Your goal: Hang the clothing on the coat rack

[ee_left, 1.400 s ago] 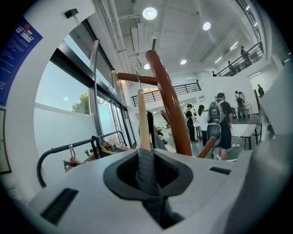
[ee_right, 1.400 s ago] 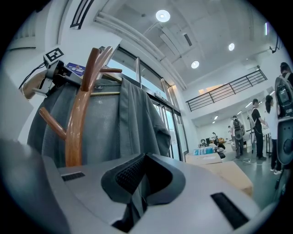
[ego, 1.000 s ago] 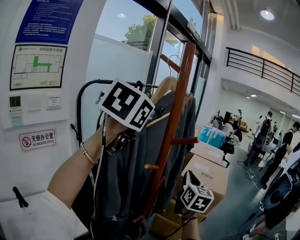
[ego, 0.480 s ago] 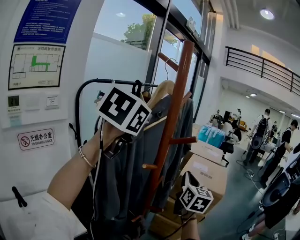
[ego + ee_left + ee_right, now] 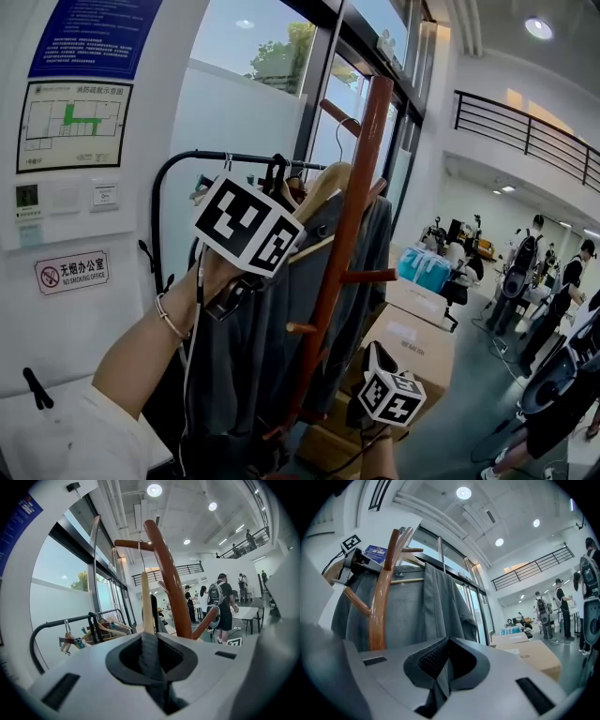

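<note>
A grey garment hangs on a pale wooden hanger against the brown wooden coat rack. The hanger's wire hook is up by the rack's top peg. My left gripper is raised at the hanger's shoulder. In the left gripper view it is shut on a fold of grey cloth, with the hanger's wood rising just beyond. My right gripper is low on the garment's right side. The right gripper view shows it shut on the garment's edge.
A black metal clothes rail with spare hangers stands behind the rack by the white wall. Cardboard boxes lie on the floor to the right. Glass doors run along the back. Several people stand far off at the right.
</note>
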`<state>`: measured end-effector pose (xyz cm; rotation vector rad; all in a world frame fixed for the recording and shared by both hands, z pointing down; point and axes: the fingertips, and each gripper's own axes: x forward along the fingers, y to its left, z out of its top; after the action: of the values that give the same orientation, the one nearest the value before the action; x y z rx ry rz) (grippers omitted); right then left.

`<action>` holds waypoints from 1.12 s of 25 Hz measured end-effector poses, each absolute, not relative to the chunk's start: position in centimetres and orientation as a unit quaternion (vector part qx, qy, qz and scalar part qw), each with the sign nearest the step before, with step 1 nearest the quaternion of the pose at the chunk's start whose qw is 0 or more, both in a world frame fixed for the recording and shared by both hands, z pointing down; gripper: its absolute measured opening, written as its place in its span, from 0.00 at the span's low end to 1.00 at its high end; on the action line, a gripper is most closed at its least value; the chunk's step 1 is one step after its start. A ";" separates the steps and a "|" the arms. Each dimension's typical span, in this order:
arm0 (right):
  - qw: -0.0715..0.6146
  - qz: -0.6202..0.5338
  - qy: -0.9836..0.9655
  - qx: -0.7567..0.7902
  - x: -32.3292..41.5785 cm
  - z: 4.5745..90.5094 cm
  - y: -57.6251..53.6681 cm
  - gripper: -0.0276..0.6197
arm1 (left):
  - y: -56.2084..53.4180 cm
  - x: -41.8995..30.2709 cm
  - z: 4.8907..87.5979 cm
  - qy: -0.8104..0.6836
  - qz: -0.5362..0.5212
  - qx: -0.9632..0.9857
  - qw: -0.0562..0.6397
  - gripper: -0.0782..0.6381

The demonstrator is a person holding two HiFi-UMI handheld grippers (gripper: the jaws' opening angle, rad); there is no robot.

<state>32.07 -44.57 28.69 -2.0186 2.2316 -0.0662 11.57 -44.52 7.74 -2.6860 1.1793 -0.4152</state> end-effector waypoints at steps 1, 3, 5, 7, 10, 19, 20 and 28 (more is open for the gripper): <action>0.066 -0.023 0.740 -0.669 32.0 28.8 -44.5 0.08 | -44.4 11.7 7.9 0.393 -0.139 -0.905 0.088 0.18; 0.064 -0.025 0.741 -0.668 31.9 29.0 -44.5 0.08 | -44.1 12.0 8.2 0.383 -0.136 -0.910 0.084 0.18; 0.062 -0.027 0.742 -0.667 31.7 29.2 -44.5 0.08 | -43.9 12.4 8.5 0.374 -0.135 -0.914 0.081 0.18; 0.061 -0.028 0.743 -0.666 31.5 29.3 -44.3 0.08 | -43.6 12.7 8.6 0.368 -0.132 -0.917 0.079 0.18; 0.059 -0.030 0.743 -0.666 31.4 29.6 -44.0 0.08 | -43.2 13.0 8.7 0.357 -0.125 -0.923 0.071 0.18; 0.062 -0.040 0.739 -0.670 31.6 30.3 -42.9 0.08 | -42.3 13.4 9.0 0.335 -0.111 -0.934 0.053 0.18; 0.062 -0.041 0.739 -0.670 31.6 30.4 -42.8 0.08 | -42.3 13.4 9.0 0.334 -0.110 -0.935 0.053 0.18; 0.060 -0.046 0.735 -0.673 31.3 30.9 -42.2 0.08 | -42.0 12.6 8.8 0.341 -0.089 -0.934 0.064 0.22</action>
<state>31.31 -42.17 30.85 -2.0386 2.2263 -0.1391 12.58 -42.05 8.85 -2.8189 1.0297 -0.2679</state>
